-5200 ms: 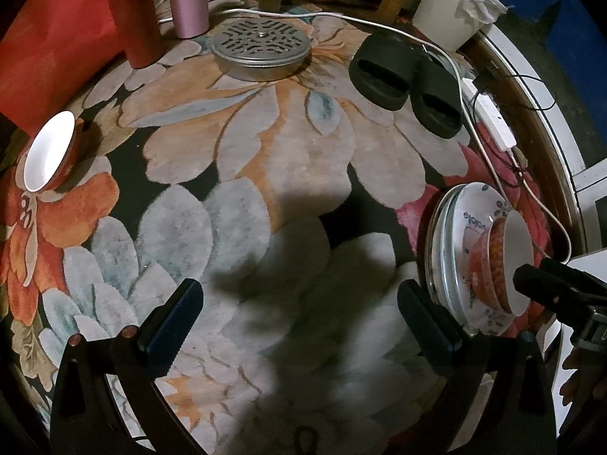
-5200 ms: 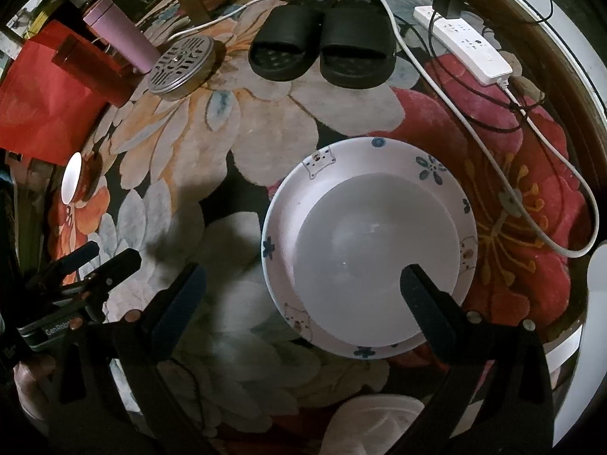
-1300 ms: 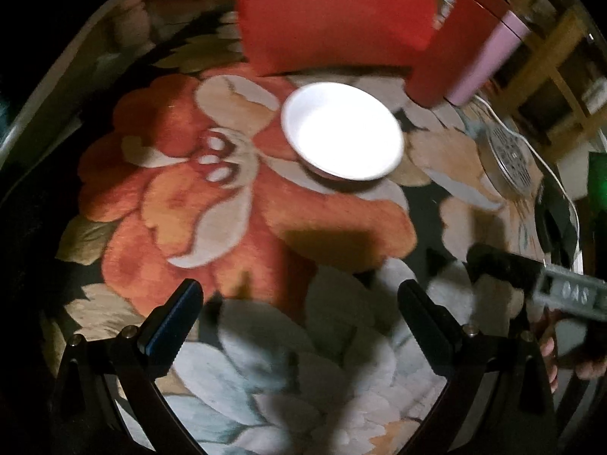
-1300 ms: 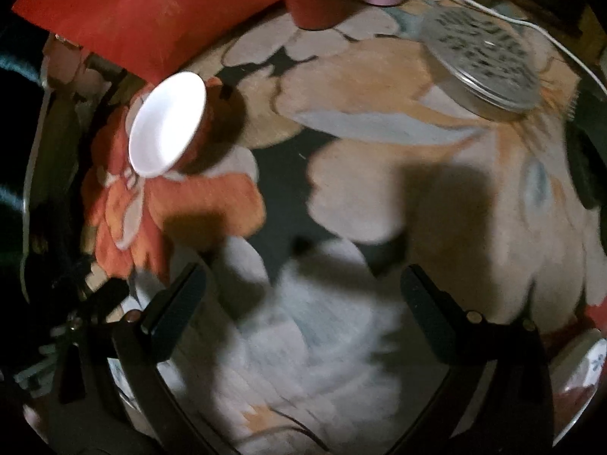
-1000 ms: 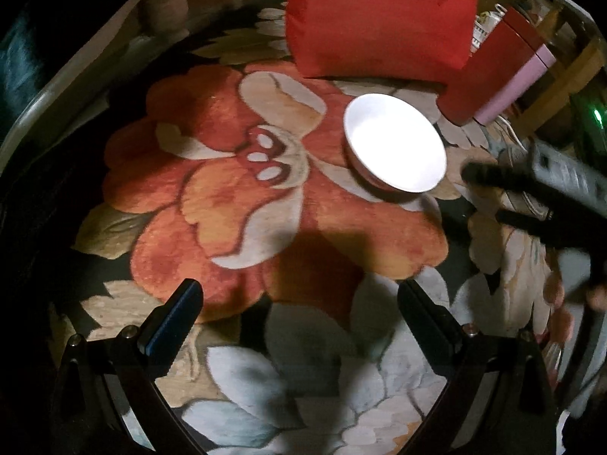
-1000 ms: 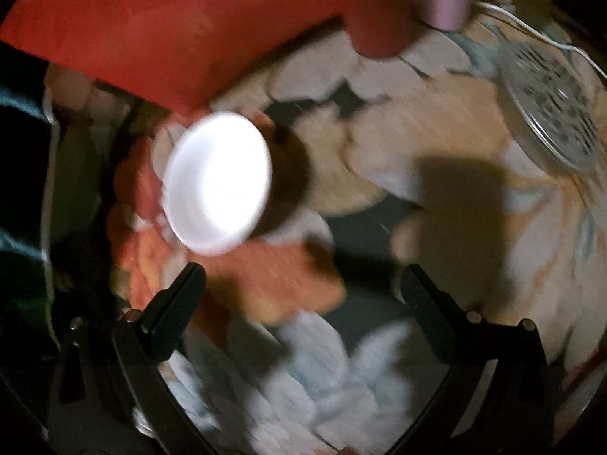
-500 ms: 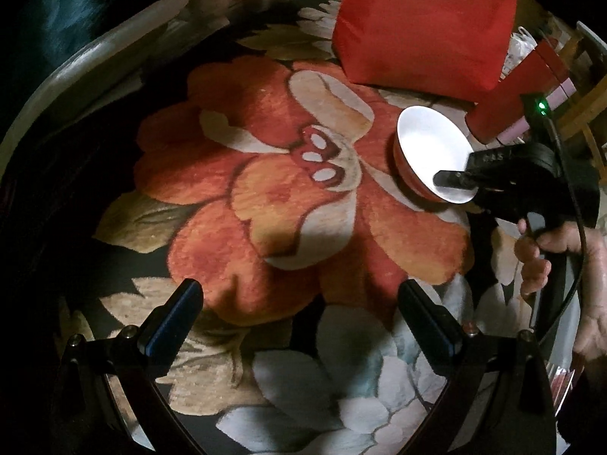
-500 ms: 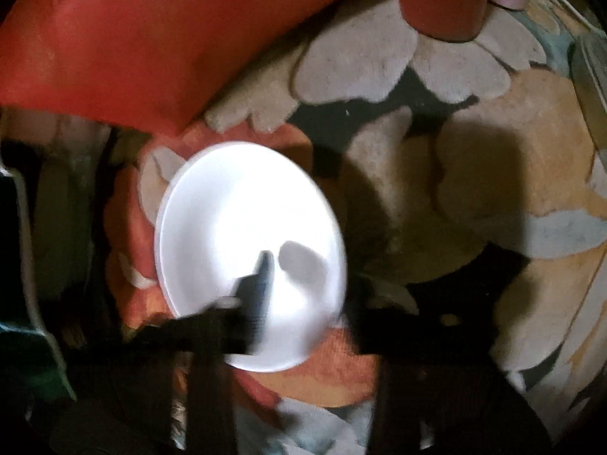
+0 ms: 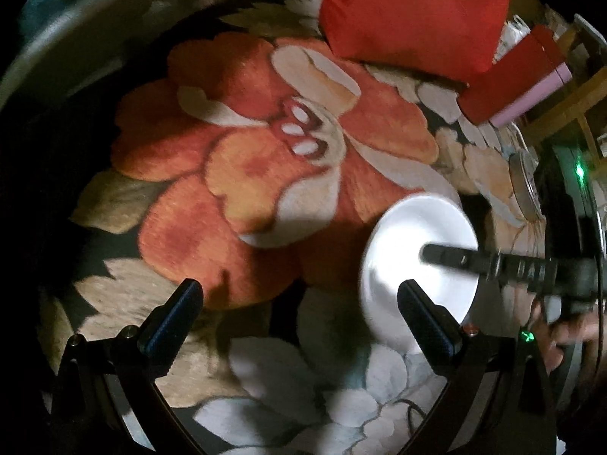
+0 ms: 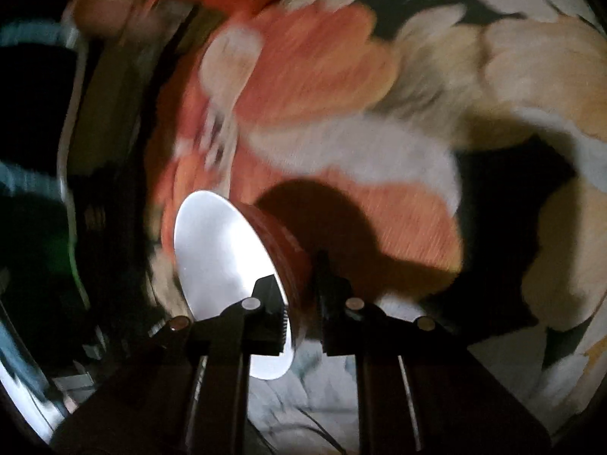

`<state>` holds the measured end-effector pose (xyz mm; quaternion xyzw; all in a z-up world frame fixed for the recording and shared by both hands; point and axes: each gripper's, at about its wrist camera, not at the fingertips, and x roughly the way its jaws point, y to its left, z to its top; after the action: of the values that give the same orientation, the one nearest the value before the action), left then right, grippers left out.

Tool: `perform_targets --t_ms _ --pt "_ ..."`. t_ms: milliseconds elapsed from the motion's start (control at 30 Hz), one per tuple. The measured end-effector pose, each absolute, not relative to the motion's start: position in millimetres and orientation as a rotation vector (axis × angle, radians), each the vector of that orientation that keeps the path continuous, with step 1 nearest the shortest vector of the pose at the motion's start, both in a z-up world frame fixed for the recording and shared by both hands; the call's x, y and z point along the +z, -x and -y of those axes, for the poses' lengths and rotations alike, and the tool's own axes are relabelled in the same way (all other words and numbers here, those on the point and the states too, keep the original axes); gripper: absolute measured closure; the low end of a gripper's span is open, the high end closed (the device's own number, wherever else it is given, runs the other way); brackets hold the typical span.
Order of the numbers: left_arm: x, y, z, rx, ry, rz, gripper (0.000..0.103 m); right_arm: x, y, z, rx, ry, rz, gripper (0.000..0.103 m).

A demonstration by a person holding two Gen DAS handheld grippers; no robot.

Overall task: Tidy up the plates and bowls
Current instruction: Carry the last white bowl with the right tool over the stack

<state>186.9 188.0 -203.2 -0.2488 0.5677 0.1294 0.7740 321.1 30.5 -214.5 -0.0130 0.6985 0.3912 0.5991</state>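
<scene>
A small bowl (image 10: pixel 224 261), white inside and red outside, is gripped by its rim in my right gripper (image 10: pixel 299 303), one finger inside and one on the red wall. It is tilted and lifted off the flowered rug (image 10: pixel 341 106). In the left wrist view the same bowl (image 9: pixel 402 254) shows at the right, with the right gripper (image 9: pixel 447 258) reaching in over it. My left gripper (image 9: pixel 299 311) is open and empty above the rug (image 9: pixel 246 174), to the left of the bowl.
A red cushion (image 9: pixel 413 11) lies at the far side. A red tumbler (image 9: pixel 508 79) and a pink tumbler (image 9: pixel 531 102) stand to its right. A round metal grate lid (image 9: pixel 525 185) lies at the right edge.
My right gripper closed on the bowl's rim and lifted it off the rug, carrying it nearer and to the right. My left gripper stayed open.
</scene>
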Motion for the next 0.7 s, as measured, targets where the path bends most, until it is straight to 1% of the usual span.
perform_targets --t_ms 67,133,200,233,300,333,367,400,433,500,533,633,667,700 --pt "-212 -191 -179 0.26 0.535 -1.253 0.001 -212 -316 -28 0.916 0.024 -1.612 0.087" --pt "-217 -194 -171 0.243 0.526 -1.268 0.002 -210 -314 -27 0.9 -0.002 -1.61 0.087" --pt "-221 -198 -163 0.243 0.524 -1.268 0.011 -208 -311 -24 0.872 0.001 -1.597 0.087" --pt "-223 -201 -160 0.242 0.52 -1.268 0.019 -208 -311 -19 0.863 -0.003 -1.592 0.087" --pt "-227 -209 -153 0.232 0.508 -1.278 0.024 -208 -307 -14 0.846 -0.009 -1.581 0.087" --pt "-229 -213 -151 0.229 0.501 -1.278 0.036 -207 -302 -11 0.843 -0.013 -1.57 0.087" --pt "-230 -217 -150 0.227 0.493 -1.285 0.055 -207 -300 -12 0.838 -0.016 -1.567 0.087" --pt "-232 -221 -149 0.225 0.49 -1.298 0.061 -209 -301 -13 0.834 -0.016 -1.567 0.087" --pt "-234 -223 -148 0.221 0.494 -1.301 0.064 -210 -299 -13 0.825 -0.019 -1.564 0.087" --pt "-236 -227 -147 0.211 0.504 -1.304 0.077 -211 -299 -13 0.813 -0.035 -1.573 0.087" --pt "-235 -228 -147 0.202 0.504 -1.299 0.086 -211 -299 -11 0.808 -0.038 -1.578 0.088" --pt "-228 -227 -144 0.196 0.504 -1.294 0.092 -209 -297 -9 0.781 -0.001 -1.585 0.088" --pt "-227 -227 -143 0.193 0.505 -1.295 0.092 -209 -296 -9 0.777 0.007 -1.584 0.088" --pt "-225 -227 -142 0.189 0.502 -1.295 0.093 -207 -295 -6 0.774 0.012 -1.58 0.09"
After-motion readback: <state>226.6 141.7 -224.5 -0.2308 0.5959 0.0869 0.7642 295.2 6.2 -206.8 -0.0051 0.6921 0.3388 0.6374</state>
